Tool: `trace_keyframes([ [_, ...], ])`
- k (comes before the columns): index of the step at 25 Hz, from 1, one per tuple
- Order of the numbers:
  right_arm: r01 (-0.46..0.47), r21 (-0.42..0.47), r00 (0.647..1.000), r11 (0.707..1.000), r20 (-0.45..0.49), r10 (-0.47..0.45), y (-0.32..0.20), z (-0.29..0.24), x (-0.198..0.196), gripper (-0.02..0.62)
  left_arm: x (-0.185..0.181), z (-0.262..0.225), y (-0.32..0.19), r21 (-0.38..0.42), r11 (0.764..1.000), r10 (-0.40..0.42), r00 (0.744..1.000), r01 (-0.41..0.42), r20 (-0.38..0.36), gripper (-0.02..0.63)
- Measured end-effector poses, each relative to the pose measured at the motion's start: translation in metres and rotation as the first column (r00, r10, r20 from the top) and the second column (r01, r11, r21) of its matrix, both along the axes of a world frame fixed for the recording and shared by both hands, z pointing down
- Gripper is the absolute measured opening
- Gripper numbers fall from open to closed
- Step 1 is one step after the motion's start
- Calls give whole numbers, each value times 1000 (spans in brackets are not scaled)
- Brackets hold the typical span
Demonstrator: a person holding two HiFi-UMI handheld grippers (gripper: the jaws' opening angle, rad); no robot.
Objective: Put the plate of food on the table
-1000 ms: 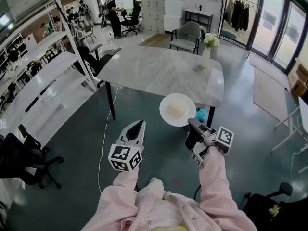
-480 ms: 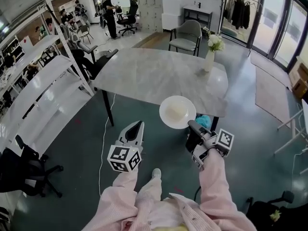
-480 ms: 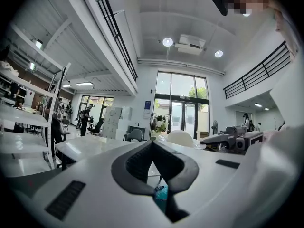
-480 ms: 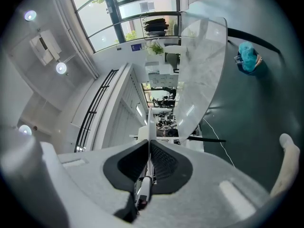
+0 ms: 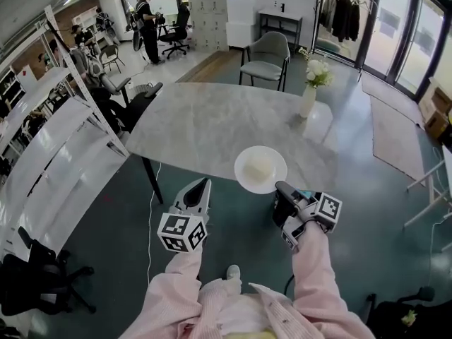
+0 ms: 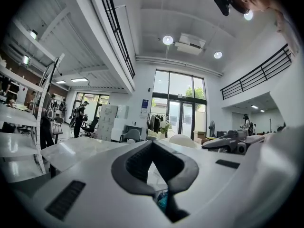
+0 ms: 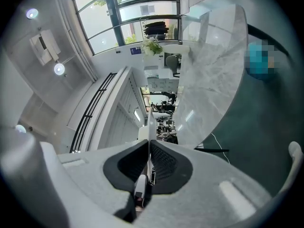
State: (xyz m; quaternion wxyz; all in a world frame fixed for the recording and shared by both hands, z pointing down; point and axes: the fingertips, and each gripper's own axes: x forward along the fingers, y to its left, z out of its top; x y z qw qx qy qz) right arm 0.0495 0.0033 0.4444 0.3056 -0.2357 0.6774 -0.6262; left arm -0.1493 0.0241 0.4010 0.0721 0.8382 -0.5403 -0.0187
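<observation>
A white plate (image 5: 260,169) with a pale mound of food hangs level over the near edge of the grey marble table (image 5: 212,122). My right gripper (image 5: 280,187) is shut on the plate's near right rim. In the right gripper view the plate (image 7: 149,127) shows edge-on as a thin white line pinched between the dark pads of that gripper (image 7: 148,145), with the table (image 7: 213,80) beyond. My left gripper (image 5: 204,183) is held to the left of the plate, short of the table's edge, shut with nothing in it. Its pads meet at the tip in the left gripper view (image 6: 152,144).
A white vase of flowers (image 5: 308,94) stands at the table's far right. A grey armchair (image 5: 265,55) sits behind the table. White shelving (image 5: 60,143) runs along the left, with black office chairs (image 5: 35,281) near it. People stand at the back left (image 5: 147,23).
The table has come closer in the head view. The plate, which hung over the floor before the table, now hangs over the table's near edge. Both grippers keep their hold and pose.
</observation>
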Motion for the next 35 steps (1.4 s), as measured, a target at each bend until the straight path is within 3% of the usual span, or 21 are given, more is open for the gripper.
trace_keyframes([
  [8, -53, 17, 999, 998, 11, 53, -65, 4, 1, 15, -1, 0, -72, 2, 999, 52, 999, -52, 4, -9],
  [16, -72, 6, 997, 997, -2, 72, -104, 12, 5, 15, 2, 14, -111, -35, 996, 76, 997, -76, -5, -9],
  [35, -10, -5, 1000, 1000, -15, 10, -277, 27, 24, 15, 25, 26, -284, -96, 994, 56, 998, -58, -19, -9],
])
